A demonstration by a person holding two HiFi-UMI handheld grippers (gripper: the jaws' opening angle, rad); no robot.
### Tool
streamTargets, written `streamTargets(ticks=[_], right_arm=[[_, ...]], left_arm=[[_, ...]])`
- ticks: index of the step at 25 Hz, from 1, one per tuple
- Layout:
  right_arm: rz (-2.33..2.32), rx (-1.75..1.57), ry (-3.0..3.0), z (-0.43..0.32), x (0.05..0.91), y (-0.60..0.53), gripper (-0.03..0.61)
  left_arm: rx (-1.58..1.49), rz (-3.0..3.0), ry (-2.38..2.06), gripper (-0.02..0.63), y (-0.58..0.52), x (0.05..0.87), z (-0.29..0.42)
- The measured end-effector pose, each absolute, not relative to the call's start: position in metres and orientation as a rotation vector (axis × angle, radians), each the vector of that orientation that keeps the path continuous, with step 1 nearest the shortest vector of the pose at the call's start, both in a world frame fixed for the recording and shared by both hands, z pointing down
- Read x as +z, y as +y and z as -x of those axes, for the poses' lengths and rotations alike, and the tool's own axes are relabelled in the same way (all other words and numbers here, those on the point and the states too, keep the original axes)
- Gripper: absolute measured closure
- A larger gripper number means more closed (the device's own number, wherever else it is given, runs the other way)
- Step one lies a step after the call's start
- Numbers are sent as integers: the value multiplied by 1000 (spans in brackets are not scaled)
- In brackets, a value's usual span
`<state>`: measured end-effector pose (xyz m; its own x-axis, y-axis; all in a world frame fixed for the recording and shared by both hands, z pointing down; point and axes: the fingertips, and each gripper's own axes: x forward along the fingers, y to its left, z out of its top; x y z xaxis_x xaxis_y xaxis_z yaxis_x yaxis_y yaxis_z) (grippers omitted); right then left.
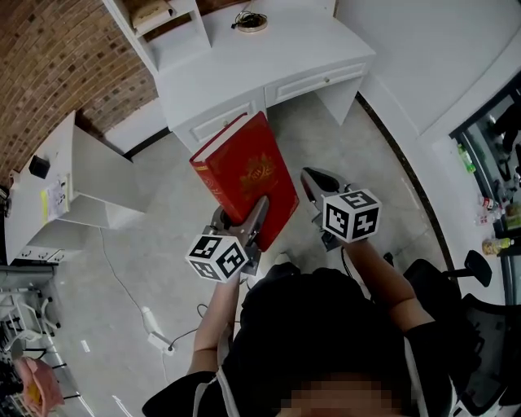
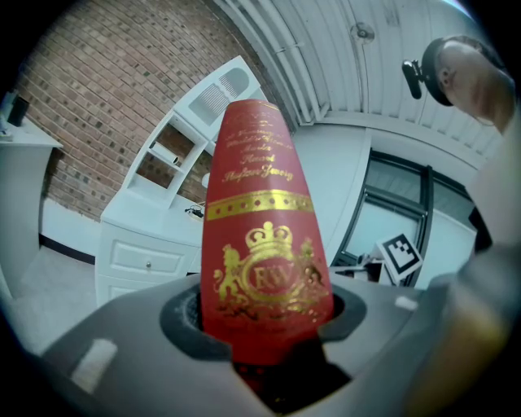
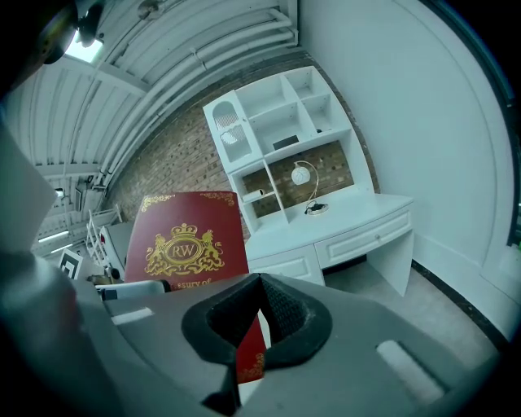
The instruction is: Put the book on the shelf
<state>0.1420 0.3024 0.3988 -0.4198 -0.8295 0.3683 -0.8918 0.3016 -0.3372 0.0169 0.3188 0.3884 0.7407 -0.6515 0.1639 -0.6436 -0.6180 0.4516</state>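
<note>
A red hardback book [image 1: 247, 173] with a gold crest is held up over the floor in front of the white desk [image 1: 277, 61]. My left gripper [image 1: 247, 230] is shut on its lower end. In the left gripper view the book's spine [image 2: 262, 244] rises upright from between the pads. My right gripper [image 1: 313, 186] is shut with nothing in it, just right of the book's edge. In the right gripper view the book's cover [image 3: 186, 243] stands to the left. The white shelf unit [image 3: 277, 122] stands on the desk against the brick wall; its lower left corner [image 1: 159, 20] shows in the head view.
A cable coil [image 1: 251, 22] lies on the desk and a small lamp [image 3: 303, 175] stands by the shelf. A low white cabinet [image 1: 77, 183] is at the left. A power strip [image 1: 156, 332] and its cord lie on the floor. An office chair [image 1: 480, 326] is at the right.
</note>
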Motion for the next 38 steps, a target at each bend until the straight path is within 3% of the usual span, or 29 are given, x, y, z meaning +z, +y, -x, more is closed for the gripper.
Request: streamTargets(ticks=[17,38], right_arm=[[-1566,772,-2440,-135,409,225,581],[-1406,695,-2562,-164,394,80,581]], left_arm=[[-27,-2400,-1069,387,244,400,-2],[-49,-2371,-1225,388,119,386,-39]])
